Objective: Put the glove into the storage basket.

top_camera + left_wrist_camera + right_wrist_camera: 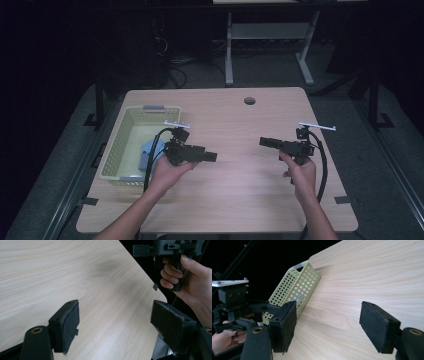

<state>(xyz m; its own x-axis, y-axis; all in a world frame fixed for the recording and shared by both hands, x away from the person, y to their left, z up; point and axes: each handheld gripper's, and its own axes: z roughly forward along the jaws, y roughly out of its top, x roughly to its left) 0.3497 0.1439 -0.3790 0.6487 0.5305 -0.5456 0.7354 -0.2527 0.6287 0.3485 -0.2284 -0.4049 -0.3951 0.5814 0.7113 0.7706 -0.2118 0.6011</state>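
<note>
My left gripper (pixel 212 156) is held in a hand over the left middle of the wooden table (pixel 240 200), pointing right, just beside a pale yellow perforated basket (pixel 116 135). Its jaws (pixel 115 315) stand wide open with bare wood between them. My right gripper (pixel 262 141) is held over the right middle of the table, pointing left toward the other one. Those jaws (pixel 328 317) are also wide open and hold nothing. A light blue object (pixel 148 150) lies in the basket, partly hidden by the left gripper and its cable.
The basket (pixel 294 287) stands at the table's left edge. A round cable hole (pixel 249 100) sits near the far edge. Bare wood lies between the two grippers. A desk frame (pixel 270 45) and cables stand on the dark floor behind.
</note>
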